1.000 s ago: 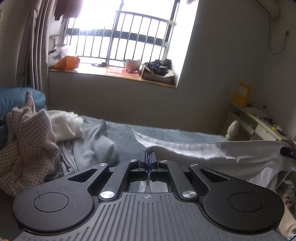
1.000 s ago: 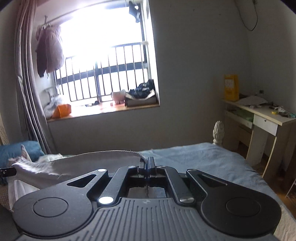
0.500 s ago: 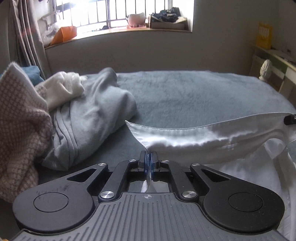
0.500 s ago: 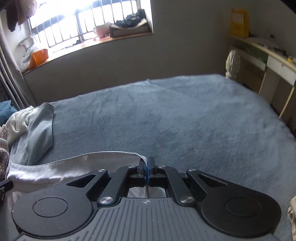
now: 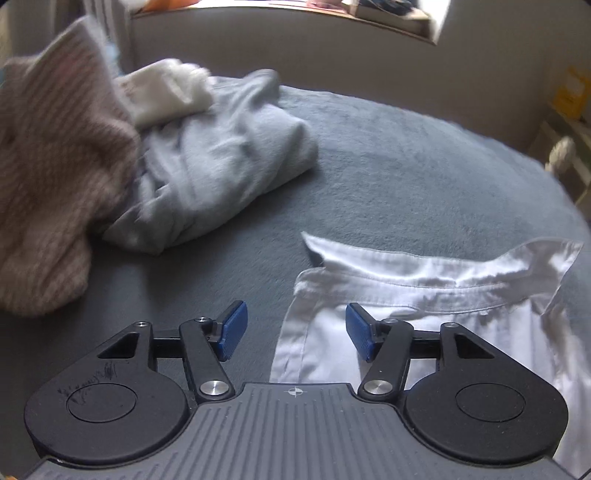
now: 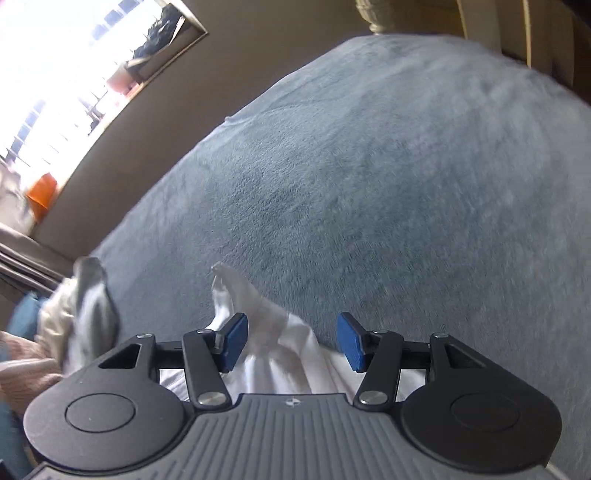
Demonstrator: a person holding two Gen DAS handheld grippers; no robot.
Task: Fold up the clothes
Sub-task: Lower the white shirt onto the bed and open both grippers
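Note:
A white collared shirt [image 5: 436,295] lies on the blue-grey bed cover [image 5: 406,177], its collar towards the far side. My left gripper [image 5: 291,330] hovers over the shirt's left edge, its jaws opening, and the blue pads [image 5: 231,330] touch no cloth. In the right wrist view the same white shirt [image 6: 273,332] rises in a loose fold between the pads of my right gripper [image 6: 291,341]. Its jaws are opening too, and the pads [image 6: 349,341] stand off the fabric.
A crumpled grey garment [image 5: 221,162], a white one [image 5: 166,92] and a pink-brown checked one [image 5: 48,166] are heaped at the bed's left. The window wall [image 5: 332,55] runs behind. A wooden desk [image 6: 517,29] stands off the bed's far right corner.
Both grippers came down to the bed with the white shirt's edge pinched between them, then opened and let it go. The shirt now rests on the cover. The right view has rolled.

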